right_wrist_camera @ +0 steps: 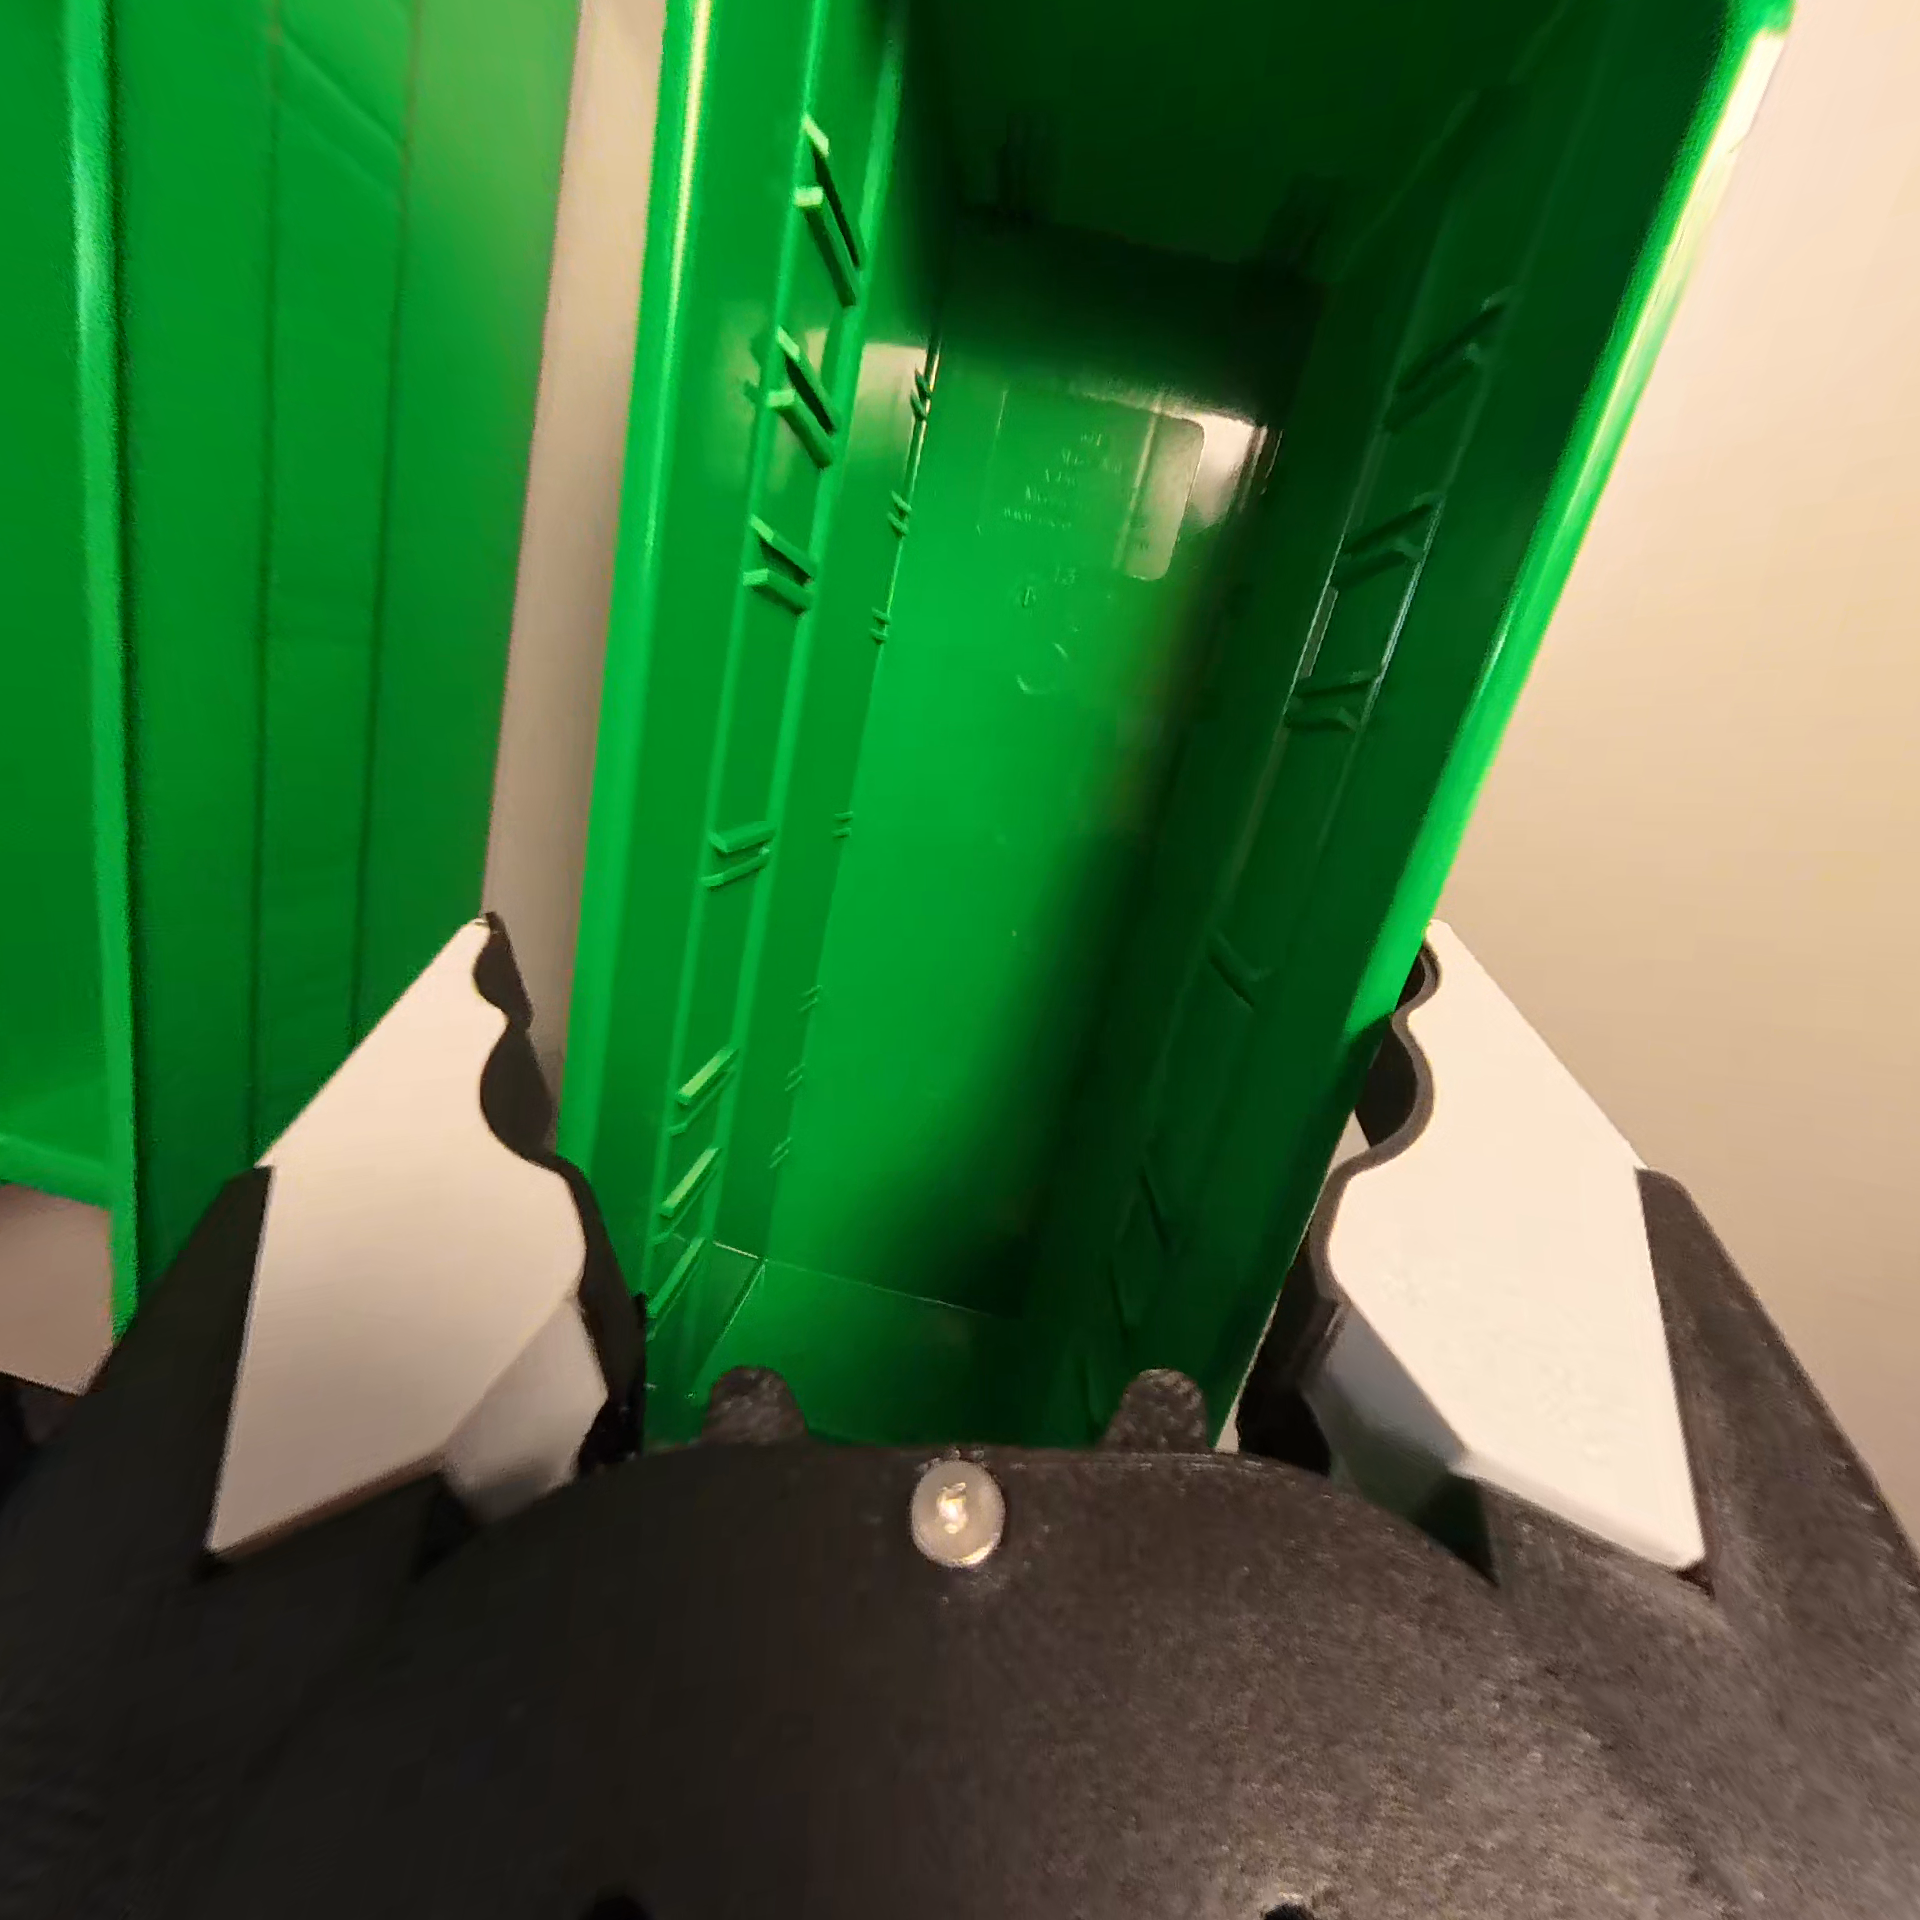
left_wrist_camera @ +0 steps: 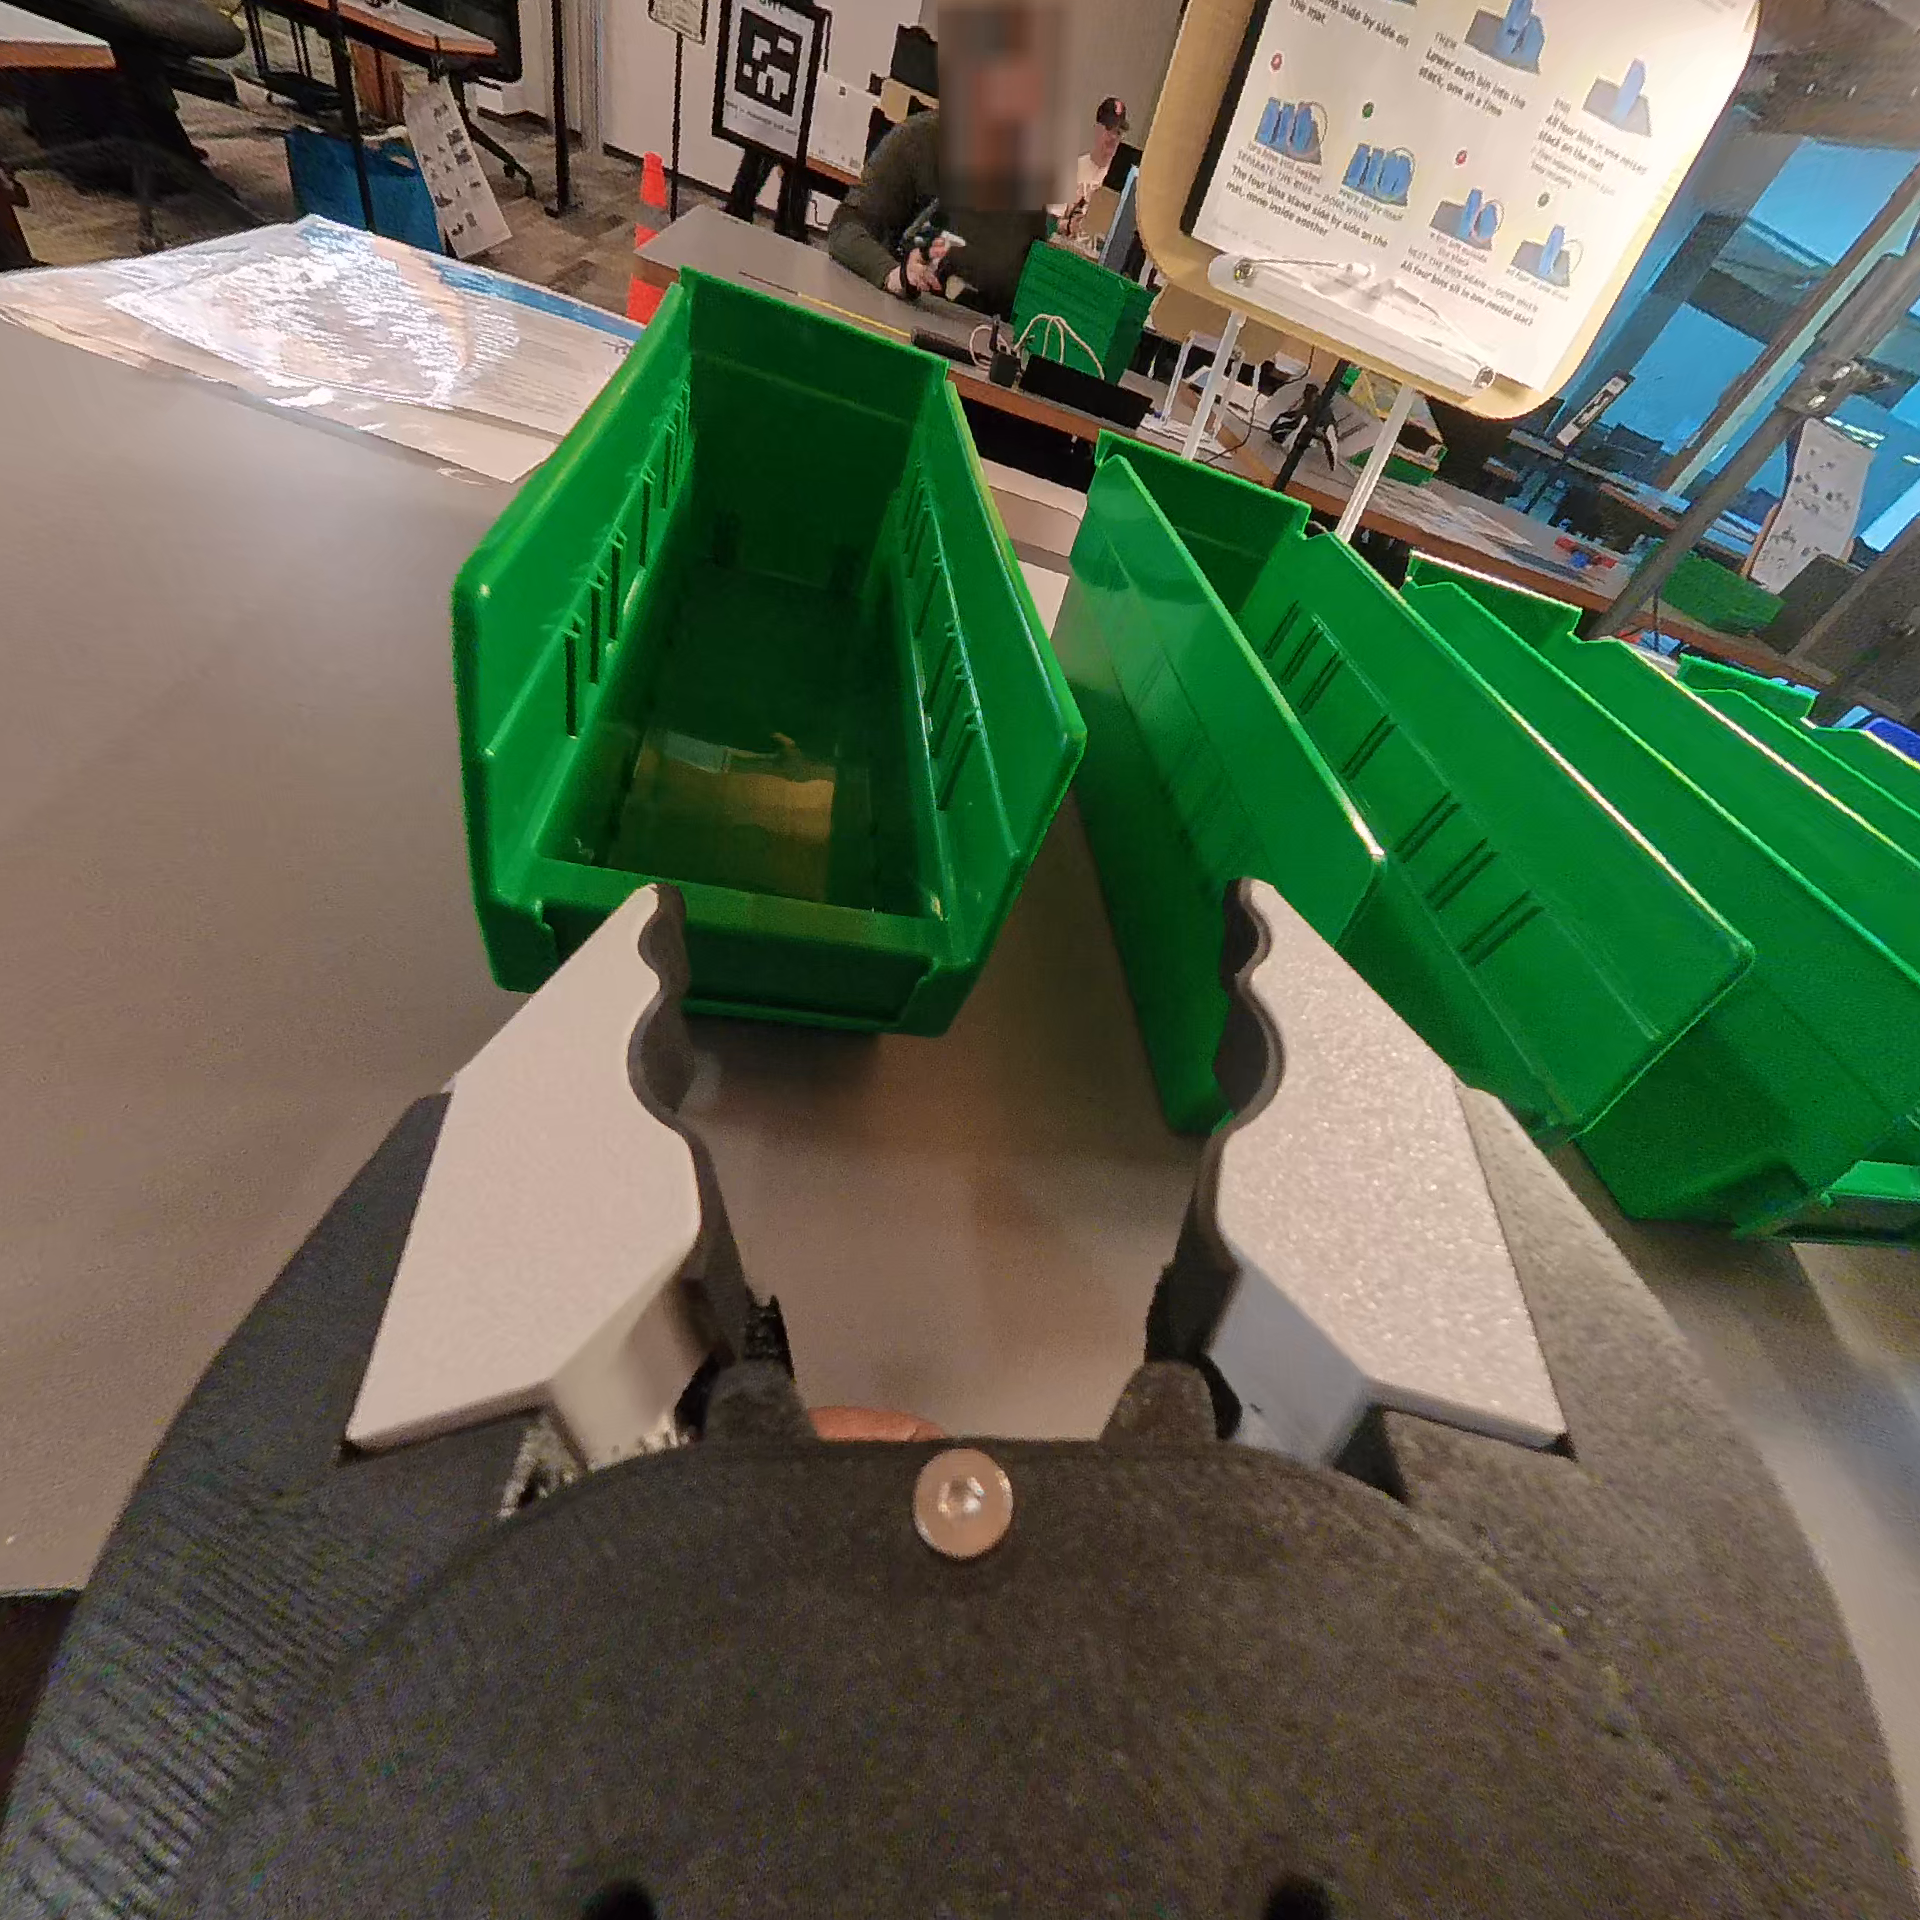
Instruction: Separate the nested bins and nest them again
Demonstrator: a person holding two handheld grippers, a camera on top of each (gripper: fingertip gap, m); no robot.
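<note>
Four long green plastic bins with ribbed inner walls are standing side by side on the grey counter, none sitting inside another. In the left wrist view, the leftmost bin is filling the centre of the frame, open end up, with the next bin just to its right and apart from it, and two more green bins running off toward the right edge. The left gripper is hovering at mid-opening just before the first bin's near end, its pale fingers holding nothing. In the right wrist view, the right gripper is spread very wide around another green bin, its right pad touching the rim while a sliver of gap shows at the left pad. An instruction board is standing at the upper right.
</note>
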